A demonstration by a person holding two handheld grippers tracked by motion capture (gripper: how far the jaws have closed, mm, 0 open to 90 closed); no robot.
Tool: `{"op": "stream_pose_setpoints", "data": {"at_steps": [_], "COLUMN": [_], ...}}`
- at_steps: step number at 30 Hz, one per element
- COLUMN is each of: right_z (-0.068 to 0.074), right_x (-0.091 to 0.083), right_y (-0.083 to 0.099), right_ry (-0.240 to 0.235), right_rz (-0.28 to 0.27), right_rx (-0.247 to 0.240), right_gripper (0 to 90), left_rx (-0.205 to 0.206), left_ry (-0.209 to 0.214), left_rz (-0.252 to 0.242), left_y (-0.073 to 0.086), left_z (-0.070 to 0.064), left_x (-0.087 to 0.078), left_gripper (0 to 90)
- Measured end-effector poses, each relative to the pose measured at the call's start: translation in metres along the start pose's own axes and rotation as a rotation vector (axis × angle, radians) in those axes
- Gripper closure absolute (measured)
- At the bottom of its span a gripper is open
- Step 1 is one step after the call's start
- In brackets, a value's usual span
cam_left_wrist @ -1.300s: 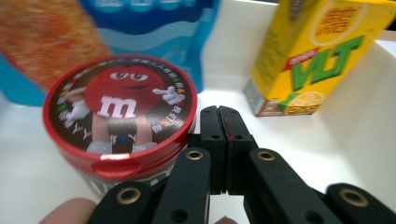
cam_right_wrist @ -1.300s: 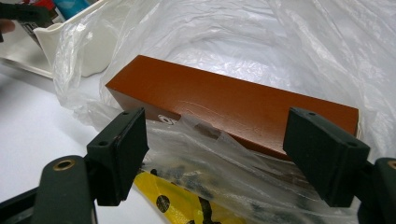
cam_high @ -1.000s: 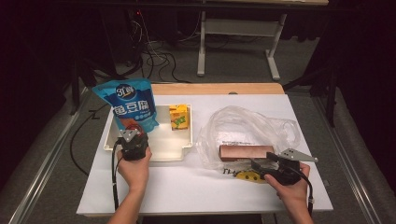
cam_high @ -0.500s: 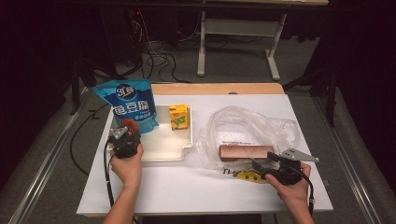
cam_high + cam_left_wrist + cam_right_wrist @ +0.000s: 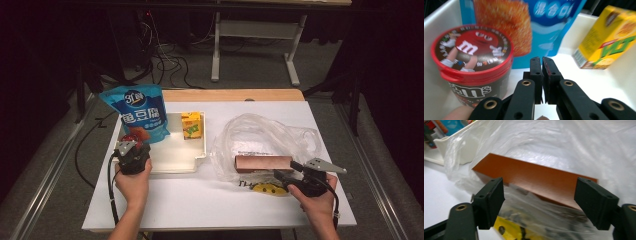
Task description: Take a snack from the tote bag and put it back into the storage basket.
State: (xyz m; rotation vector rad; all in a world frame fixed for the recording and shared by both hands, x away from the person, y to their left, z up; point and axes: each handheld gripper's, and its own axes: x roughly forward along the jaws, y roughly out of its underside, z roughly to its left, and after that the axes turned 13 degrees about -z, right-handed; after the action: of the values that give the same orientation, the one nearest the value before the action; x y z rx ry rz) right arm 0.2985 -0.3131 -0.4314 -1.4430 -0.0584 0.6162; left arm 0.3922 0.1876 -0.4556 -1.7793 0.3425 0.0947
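A round brown M&M's tub with a red lid [image 5: 472, 66] stands at the left of the left gripper view, in the near left corner of the shallow white plastic tray [image 5: 176, 159]. The left gripper [image 5: 542, 63] rises from the bottom centre of that view with its two black jaws pressed together and nothing between them; the tub sits just beside them, to their left, not clamped. In the high view this gripper [image 5: 132, 154] is at the tray's lower left edge, held by a hand.

Behind the tub leans a tall blue snack pouch with white lettering [image 5: 136, 112], and a small yellow drink carton [image 5: 610, 40] stands toward the upper right of the left gripper view.

In the right gripper view a long copper-brown rectangular box [image 5: 534, 177] lies across the middle inside a crumpled clear plastic bag [image 5: 564, 147]. The right gripper [image 5: 540, 202] has its jaws spread wide; the bag's film and the box's near edge lie between them, and whether the jaws touch the film cannot be told. In the high view this gripper [image 5: 287, 176] sits at the lower right, just below the box [image 5: 263, 163], near a yellow printed patch [image 5: 267, 188] on the bag.
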Motion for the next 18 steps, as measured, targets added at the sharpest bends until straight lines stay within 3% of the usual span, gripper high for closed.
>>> {"op": "stream_pose_setpoints", "data": {"at_steps": [1,2,4,5,6,7,11,13,18], "right_z": [0.000,-0.004,-0.006,-0.009,-0.014,-0.014,-0.025,-0.029,-0.037], "right_x": [0.000,-0.003,-0.005,-0.006,-0.007,-0.007,-0.004,-0.002,0.007], "right_y": [0.000,-0.003,-0.004,-0.006,-0.008,-0.008,-0.009,-0.012,-0.019], "right_ry": [0.000,0.009,0.011,0.019,0.027,0.027,0.037,0.041,0.053], "right_rz": [0.000,-0.021,-0.030,-0.042,-0.050,-0.050,-0.049,-0.047,-0.024], "right_rx": [0.000,0.005,0.014,0.014,0.028,0.028,0.036,0.039,-0.012], "right_gripper": [25.5,31.9,35.5,41.3,55.8,55.8,84.6,90.0,90.0], "left_rx": [-0.010,-0.016,0.005,0.013,0.025,0.025,0.054,0.069,0.093], "left_ry": [0.004,0.012,0.041,0.061,0.092,0.092,0.179,0.231,0.297], "left_rz": [-0.007,-0.017,-0.021,-0.018,-0.018,-0.018,-0.011,0.004,0.017], "left_y": [-0.003,-0.005,-0.007,-0.007,-0.006,-0.006,-0.003,0.000,0.006], "left_z": [-0.002,-0.004,-0.014,-0.020,-0.032,-0.032,-0.065,-0.083,-0.111], "left_x": [-0.004,-0.009,-0.018,-0.022,-0.027,-0.027,-0.037,-0.040,-0.041], "left_gripper": [87.5,89.4,90.0,90.0,90.0,90.0,90.0,90.0,90.0]}}
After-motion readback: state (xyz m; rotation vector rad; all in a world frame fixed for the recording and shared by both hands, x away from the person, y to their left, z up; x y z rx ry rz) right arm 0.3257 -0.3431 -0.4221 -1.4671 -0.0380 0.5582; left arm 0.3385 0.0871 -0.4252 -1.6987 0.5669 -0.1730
